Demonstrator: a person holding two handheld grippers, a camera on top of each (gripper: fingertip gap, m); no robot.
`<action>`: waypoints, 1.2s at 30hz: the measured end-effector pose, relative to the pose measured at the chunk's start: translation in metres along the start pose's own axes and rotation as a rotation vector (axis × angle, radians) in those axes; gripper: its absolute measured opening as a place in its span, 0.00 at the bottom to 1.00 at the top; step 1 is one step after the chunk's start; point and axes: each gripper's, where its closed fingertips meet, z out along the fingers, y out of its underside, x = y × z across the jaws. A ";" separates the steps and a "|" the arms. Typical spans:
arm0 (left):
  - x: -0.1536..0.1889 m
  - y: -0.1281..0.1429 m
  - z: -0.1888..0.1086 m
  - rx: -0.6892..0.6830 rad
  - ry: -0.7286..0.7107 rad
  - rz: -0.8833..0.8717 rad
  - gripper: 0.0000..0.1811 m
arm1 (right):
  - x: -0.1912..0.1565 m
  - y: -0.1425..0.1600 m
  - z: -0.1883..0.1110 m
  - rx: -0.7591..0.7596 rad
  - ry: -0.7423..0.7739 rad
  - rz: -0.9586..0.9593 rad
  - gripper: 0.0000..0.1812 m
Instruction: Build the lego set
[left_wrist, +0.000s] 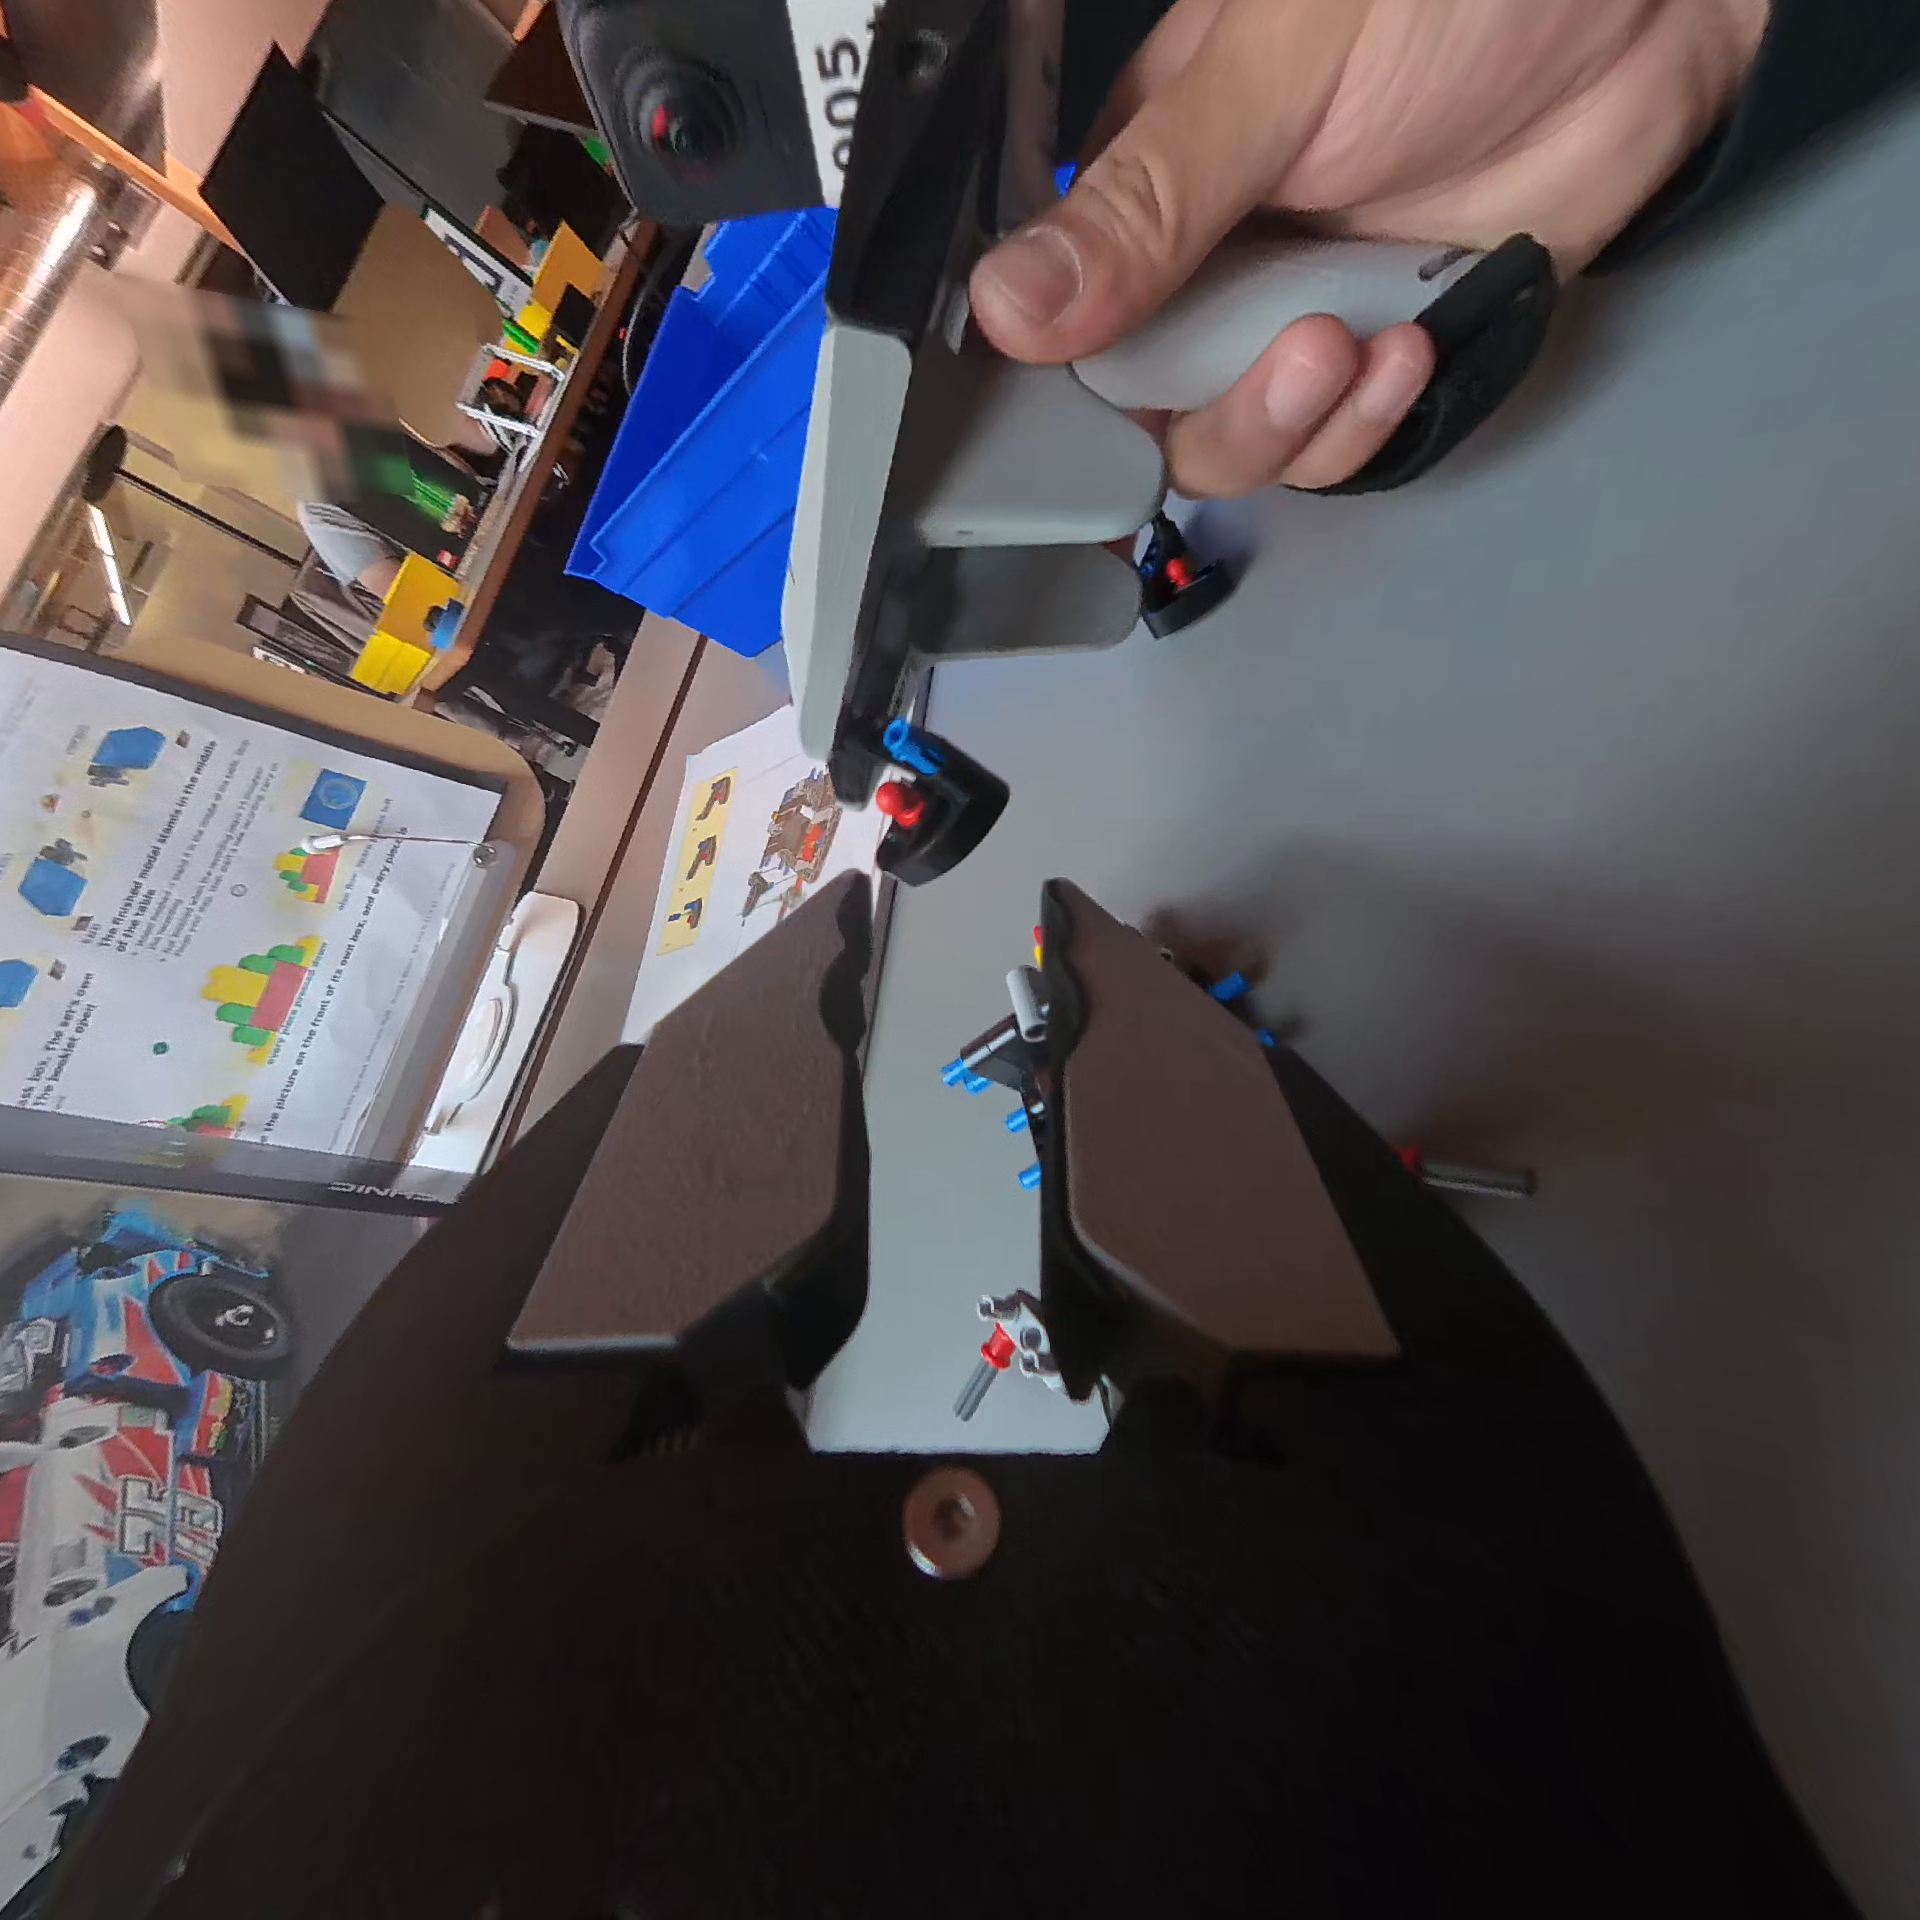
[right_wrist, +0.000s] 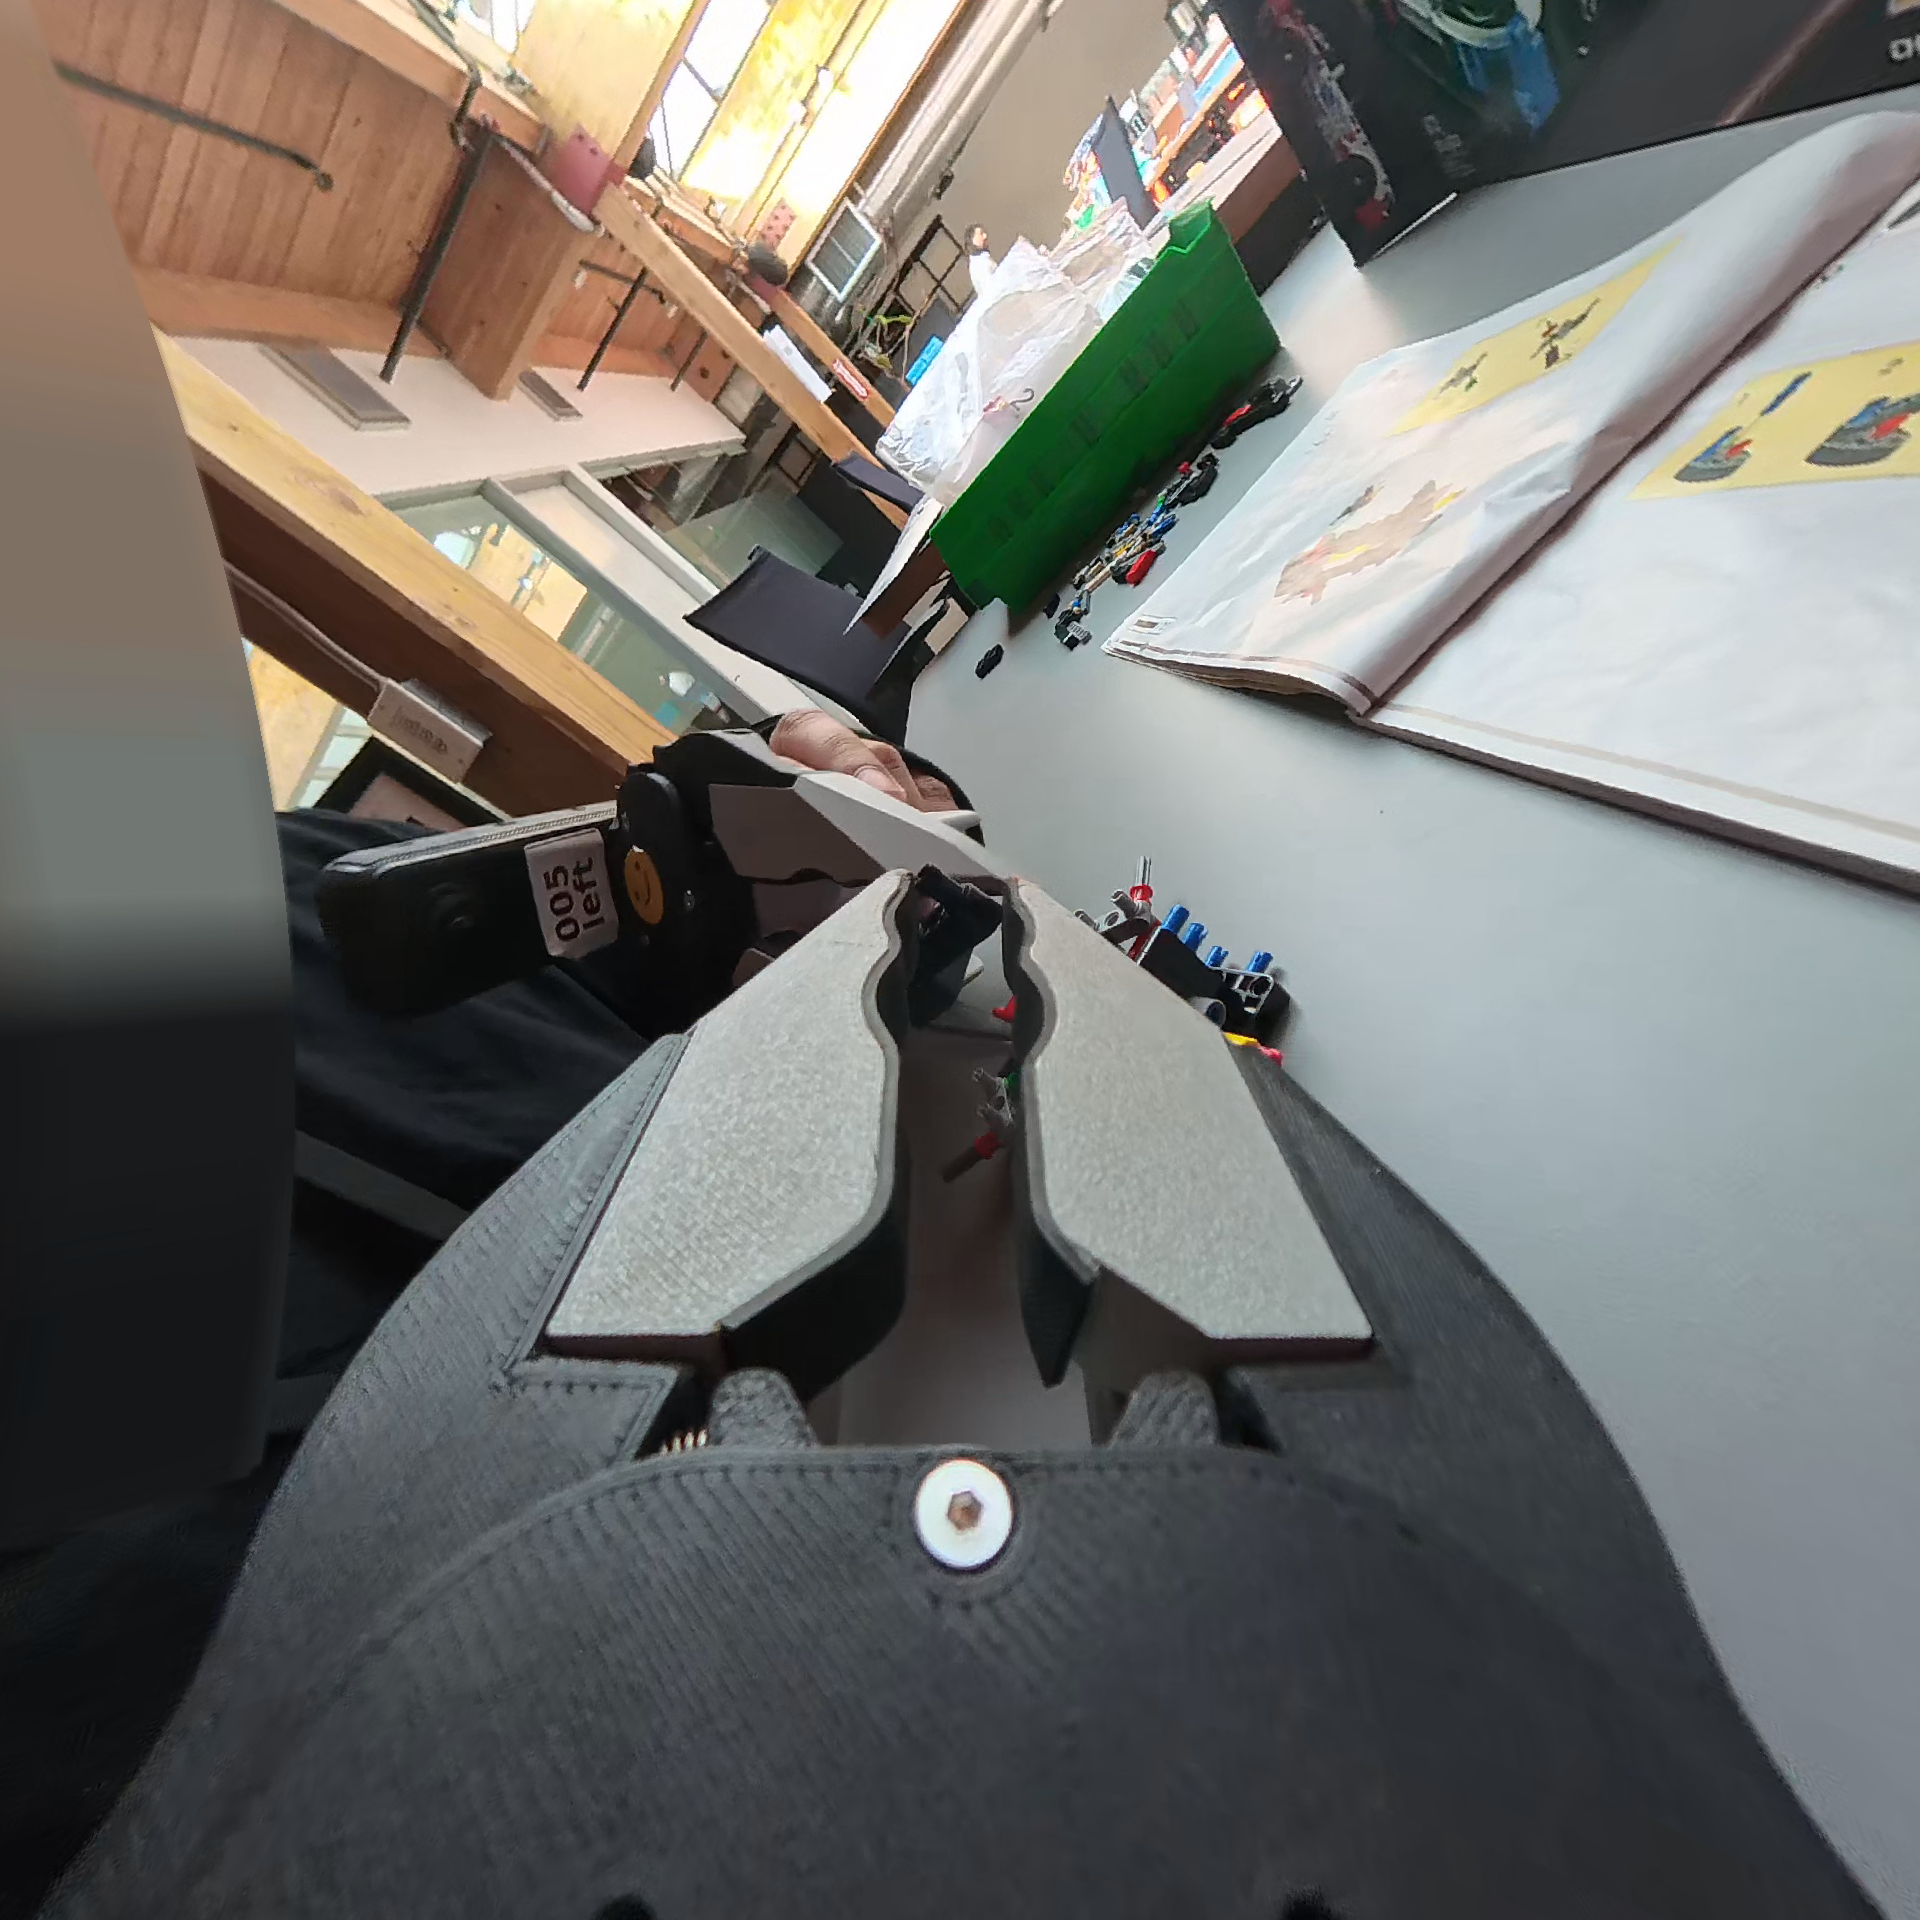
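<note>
My right gripper (right_wrist: 956, 888) is shut on a black curved Lego piece (right_wrist: 951, 925) and holds it above the grey table. In the left wrist view this grey gripper (left_wrist: 857, 774) comes in from above, held by a hand, and the piece (left_wrist: 940, 816) carries a red pin and a blue pin. My left gripper (left_wrist: 956, 894) is open and empty, with its tips just below that piece. A black assembly with blue pins (left_wrist: 1003, 1055) lies on the table beside my left gripper's right finger; it also shows in the right wrist view (right_wrist: 1216, 971). A second black curved piece (left_wrist: 1179, 587) lies farther off.
A small grey connector with a red axle (left_wrist: 1003, 1345) and a grey axle (left_wrist: 1475, 1179) lie loose on the table (left_wrist: 1558, 831). An open instruction booklet (right_wrist: 1558, 582), a green bin (right_wrist: 1122, 416) with loose pieces (right_wrist: 1143, 530) beside it, a blue bin (left_wrist: 707, 436) and the set's box (left_wrist: 125, 1455) stand around. Left and right tips are no more than a few centimetres apart.
</note>
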 end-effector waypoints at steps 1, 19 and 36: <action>0.003 -0.002 0.000 0.008 0.015 -0.004 0.15 | 0.001 0.000 0.000 0.004 0.002 0.017 0.07; -0.001 -0.006 0.009 -0.044 -0.077 0.025 0.12 | 0.025 -0.001 0.000 0.068 0.156 0.090 0.06; -0.011 -0.007 0.011 0.015 -0.075 -0.147 0.10 | 0.018 -0.010 -0.001 0.124 0.164 -0.016 0.06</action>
